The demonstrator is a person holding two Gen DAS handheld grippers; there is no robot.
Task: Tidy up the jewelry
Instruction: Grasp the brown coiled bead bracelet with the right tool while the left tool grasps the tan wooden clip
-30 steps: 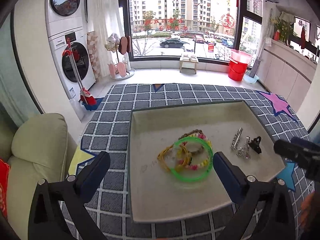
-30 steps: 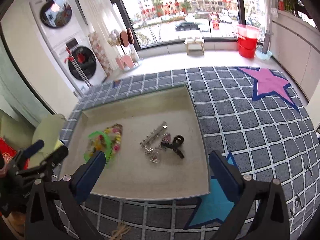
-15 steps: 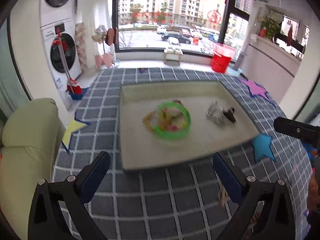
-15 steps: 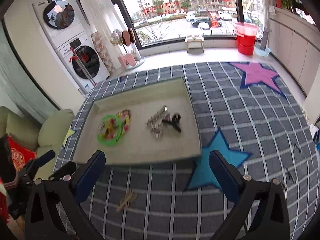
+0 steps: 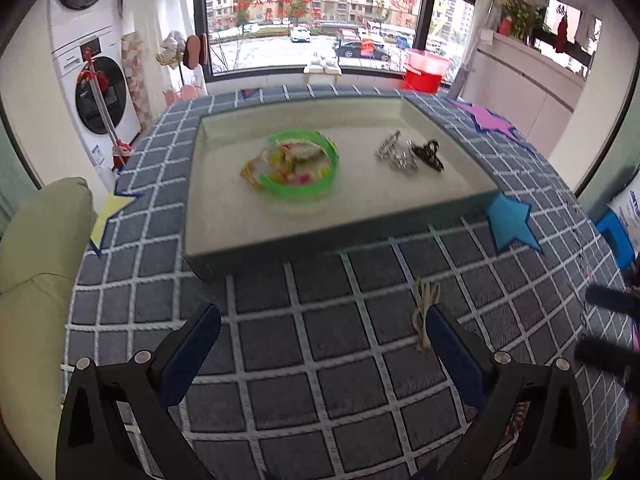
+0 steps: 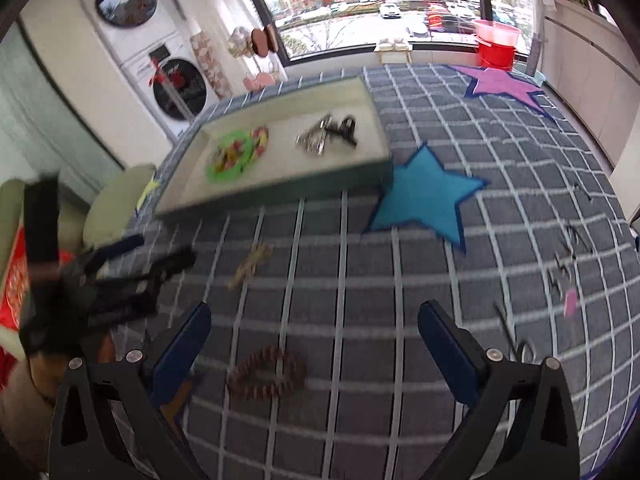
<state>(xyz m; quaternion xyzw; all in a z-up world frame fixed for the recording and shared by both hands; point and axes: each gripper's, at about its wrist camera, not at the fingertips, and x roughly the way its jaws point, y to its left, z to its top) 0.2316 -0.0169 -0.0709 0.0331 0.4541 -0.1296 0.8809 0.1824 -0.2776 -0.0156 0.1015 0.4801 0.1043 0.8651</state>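
On checked rug (image 6: 360, 280), beaded bracelet (image 6: 266, 372), tan cord (image 5: 424, 312), tray (image 5: 320, 236) beyond

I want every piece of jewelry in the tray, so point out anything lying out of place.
A brown beaded bracelet and a tan cord piece lie on the checked rug, outside the tray. Small dark pieces are scattered at right.

Stacked washer-dryer (image 5: 94, 80), red bucket (image 5: 426, 70), green cushion (image 5: 36, 240), checked rug (image 6: 400, 280).
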